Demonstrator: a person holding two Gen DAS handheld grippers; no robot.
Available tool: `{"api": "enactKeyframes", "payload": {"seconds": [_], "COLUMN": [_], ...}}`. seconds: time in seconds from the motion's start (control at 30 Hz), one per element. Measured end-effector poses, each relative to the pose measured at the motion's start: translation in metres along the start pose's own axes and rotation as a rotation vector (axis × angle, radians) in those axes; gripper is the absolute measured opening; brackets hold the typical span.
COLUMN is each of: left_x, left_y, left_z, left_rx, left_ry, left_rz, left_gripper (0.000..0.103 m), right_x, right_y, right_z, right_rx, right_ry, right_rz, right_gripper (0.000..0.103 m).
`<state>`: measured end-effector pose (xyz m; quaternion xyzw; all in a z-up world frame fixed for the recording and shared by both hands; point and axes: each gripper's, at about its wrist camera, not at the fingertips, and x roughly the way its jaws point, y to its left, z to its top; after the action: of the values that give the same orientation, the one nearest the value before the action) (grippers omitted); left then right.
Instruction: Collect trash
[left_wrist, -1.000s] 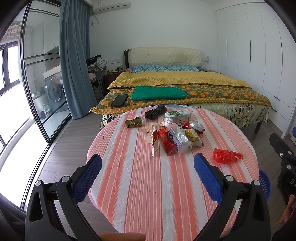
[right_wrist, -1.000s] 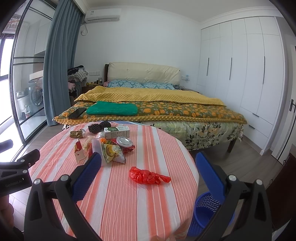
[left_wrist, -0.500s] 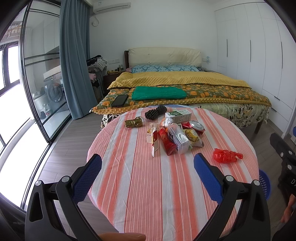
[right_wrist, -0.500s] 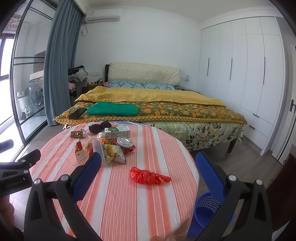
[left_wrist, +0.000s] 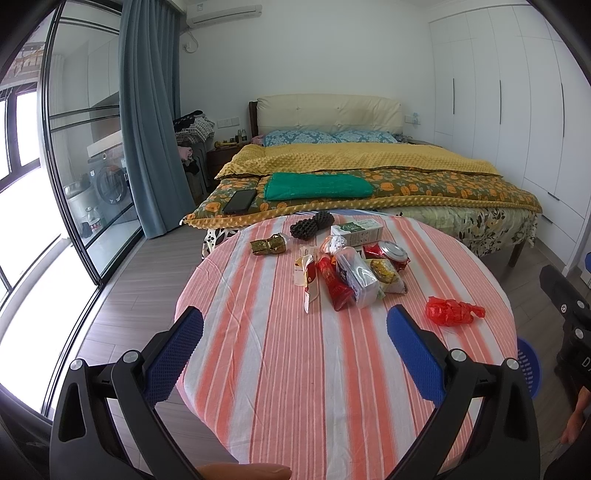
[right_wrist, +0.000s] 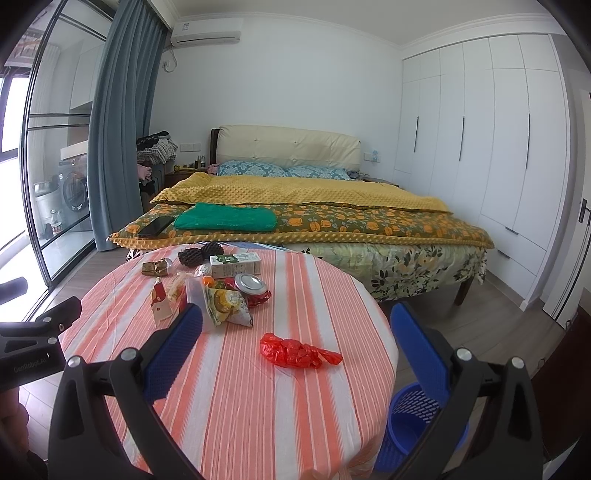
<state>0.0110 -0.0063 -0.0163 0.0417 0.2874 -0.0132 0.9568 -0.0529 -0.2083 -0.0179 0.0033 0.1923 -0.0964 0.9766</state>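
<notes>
A round table with a red-striped cloth (left_wrist: 295, 369) (right_wrist: 240, 406) holds a pile of trash: snack wrappers (left_wrist: 351, 277) (right_wrist: 221, 302), a metal can (left_wrist: 393, 251) (right_wrist: 251, 283), a white-green carton (left_wrist: 356, 230) (right_wrist: 235, 265), a gold packet (left_wrist: 267, 245) (right_wrist: 155, 267), a black mesh piece (left_wrist: 310, 226) (right_wrist: 201, 253). A crumpled red plastic bag (left_wrist: 452, 311) (right_wrist: 295, 350) lies apart, nearer the right edge. A blue waste basket (right_wrist: 413, 428) (left_wrist: 528, 369) stands on the floor right of the table. My left gripper (left_wrist: 295, 354) and right gripper (right_wrist: 295, 354) are open and empty, above the table's near side.
A bed (left_wrist: 369, 173) (right_wrist: 314, 206) with a yellow blanket, a green cloth (left_wrist: 317, 186) and a phone (left_wrist: 239, 201) stands behind the table. White wardrobes (right_wrist: 480, 147) line the right wall. A glass partition (left_wrist: 74, 184) and curtain are on the left.
</notes>
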Motion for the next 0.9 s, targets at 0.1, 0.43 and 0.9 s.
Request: {"api": "enactKeyframes", "payload": {"seconds": [0.1,0.43,0.9], "left_x": [0.0004,-0.0002,-0.0001], "left_y": [-0.0001,0.0001,0.0000], "left_z": [0.0001,-0.0001,-0.0002], "left_rx": [0.001,0.000,0.000], "left_ry": [0.000,0.000,0.000], "left_rz": [0.001,0.000,0.000], "left_gripper": [0.099,0.099,0.099], "right_x": [0.0000,-0.0008,-0.0012], "right_y": [0.0000,0.0004,0.0005], "right_z": [-0.0002,0.0002,0.0000], "right_rx": [0.001,0.001,0.002], "right_ry": [0.001,-0.001,-0.001], "right_rz": [-0.001,0.000,0.001], "right_gripper": [0.098,0.098,0.098]}}
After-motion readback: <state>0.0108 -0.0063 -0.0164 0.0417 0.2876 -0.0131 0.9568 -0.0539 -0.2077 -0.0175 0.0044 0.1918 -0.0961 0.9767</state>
